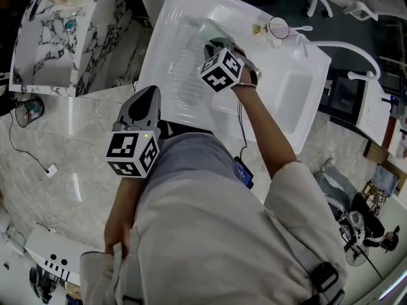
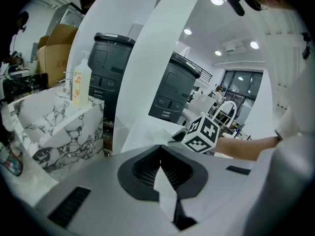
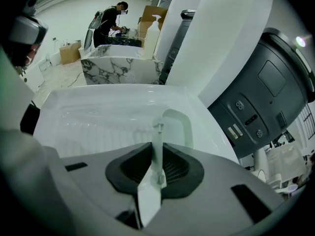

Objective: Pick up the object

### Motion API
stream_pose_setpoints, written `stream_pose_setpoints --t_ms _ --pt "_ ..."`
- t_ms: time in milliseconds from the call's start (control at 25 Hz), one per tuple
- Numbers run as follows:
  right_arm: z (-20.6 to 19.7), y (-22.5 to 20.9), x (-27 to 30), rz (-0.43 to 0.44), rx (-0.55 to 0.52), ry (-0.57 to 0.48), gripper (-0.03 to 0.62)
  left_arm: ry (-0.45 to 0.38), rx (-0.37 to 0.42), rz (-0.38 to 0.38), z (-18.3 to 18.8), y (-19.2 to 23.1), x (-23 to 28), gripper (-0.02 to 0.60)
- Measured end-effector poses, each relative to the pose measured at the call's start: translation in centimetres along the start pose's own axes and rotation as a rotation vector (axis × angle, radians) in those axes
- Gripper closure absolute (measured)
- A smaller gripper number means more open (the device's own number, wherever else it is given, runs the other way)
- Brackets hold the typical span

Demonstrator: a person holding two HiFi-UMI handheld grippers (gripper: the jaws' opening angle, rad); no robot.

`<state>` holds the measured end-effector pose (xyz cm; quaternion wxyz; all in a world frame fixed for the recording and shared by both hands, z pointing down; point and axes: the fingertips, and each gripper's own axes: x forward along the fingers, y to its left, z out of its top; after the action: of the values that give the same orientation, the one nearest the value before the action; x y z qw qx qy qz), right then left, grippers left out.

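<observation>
A thin, pale green plastic object stands upright between the jaws of my right gripper, which is shut on it. Behind it shows a pale, arch-shaped part; whether it belongs to the object I cannot tell. In the head view the right gripper hangs over the white tray and points steeply down, with the pale green object at its tip. My left gripper is held back at the tray's near edge. Its jaws meet at the tips with nothing between them.
A marble block with a pump bottle stands left of the tray. A round glass lies at the tray's far right corner. Two dark bins stand behind. A cable and plug lie on the floor. Another person works far off.
</observation>
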<state>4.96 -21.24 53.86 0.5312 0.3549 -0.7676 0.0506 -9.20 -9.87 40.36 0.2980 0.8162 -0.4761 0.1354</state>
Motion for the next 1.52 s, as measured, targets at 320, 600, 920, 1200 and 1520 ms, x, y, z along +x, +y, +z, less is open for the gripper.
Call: stream_pose_setpoints --t_ms 320,600,920,1200,1520 --pt "-0.4 0.8 -1.1 0.052 0.098 -0.029 0.53 0.009 -0.023 -0.022 -0.2 -0.4 0.4 0.581" --pt "-0.7 1.1 -2.2 0.056 0.134 -0.05 0.53 0.012 -0.019 -0.036 -0.5 -0.9 0.5 0.581" --pt "-1.3 1.8 -3.6 0.069 0.183 -0.068 0.53 0.012 -0.016 -0.048 -0.6 -1.3 0.7 0.581" --pt "-1.9 2.0 -4.8 0.074 0.22 -0.09 0.53 0.009 -0.011 -0.056 -0.4 -1.8 0.9 0.581" --pt "-2.0 2.4 -6.3 0.085 0.268 -0.123 0.53 0.006 -0.005 -0.058 -0.5 -2.2 0.8 0.581"
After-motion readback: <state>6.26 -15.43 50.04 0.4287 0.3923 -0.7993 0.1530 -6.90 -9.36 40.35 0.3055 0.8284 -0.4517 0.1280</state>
